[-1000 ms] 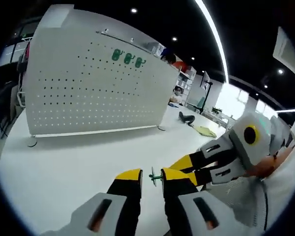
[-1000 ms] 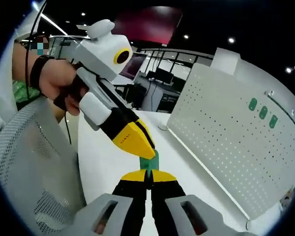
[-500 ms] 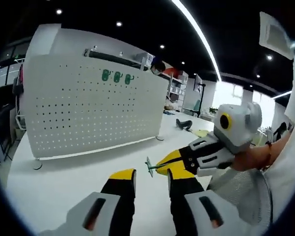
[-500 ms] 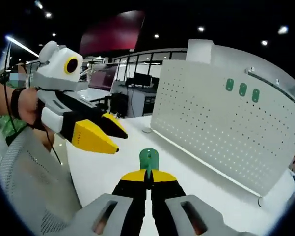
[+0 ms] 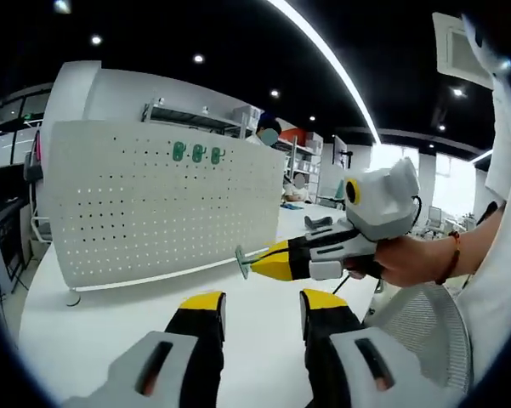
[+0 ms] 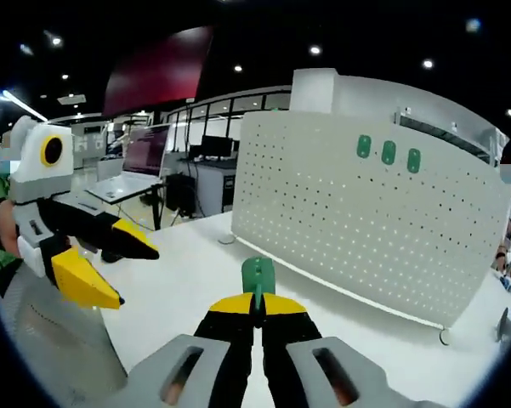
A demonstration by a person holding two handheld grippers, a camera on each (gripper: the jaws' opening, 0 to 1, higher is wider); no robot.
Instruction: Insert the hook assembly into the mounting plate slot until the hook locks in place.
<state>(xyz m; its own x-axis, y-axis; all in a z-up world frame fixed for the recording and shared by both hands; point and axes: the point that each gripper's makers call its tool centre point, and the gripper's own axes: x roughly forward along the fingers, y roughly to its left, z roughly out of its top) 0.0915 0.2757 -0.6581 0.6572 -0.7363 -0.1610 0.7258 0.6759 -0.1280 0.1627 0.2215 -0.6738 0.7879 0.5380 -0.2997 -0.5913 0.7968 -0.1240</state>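
White bench (image 6: 187, 285) in dim office. Right tool (image 6: 256, 306), yellow-tipped, clenched on flat green plastic hook (image 6: 258, 276), long axis upright, above bench. Left tool (image 5: 259, 308) released, w/ nothing between tips. Beyond: upright white perforated pegboard (image 6: 357, 225), three green hooks (image 6: 388, 153) near top.

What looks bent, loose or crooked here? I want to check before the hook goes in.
Nothing stands out. The white perforated pegboard panel stands upright on the white table, three green hooks sit in an even row, and the right tongs grip the green plastic hook squarely.
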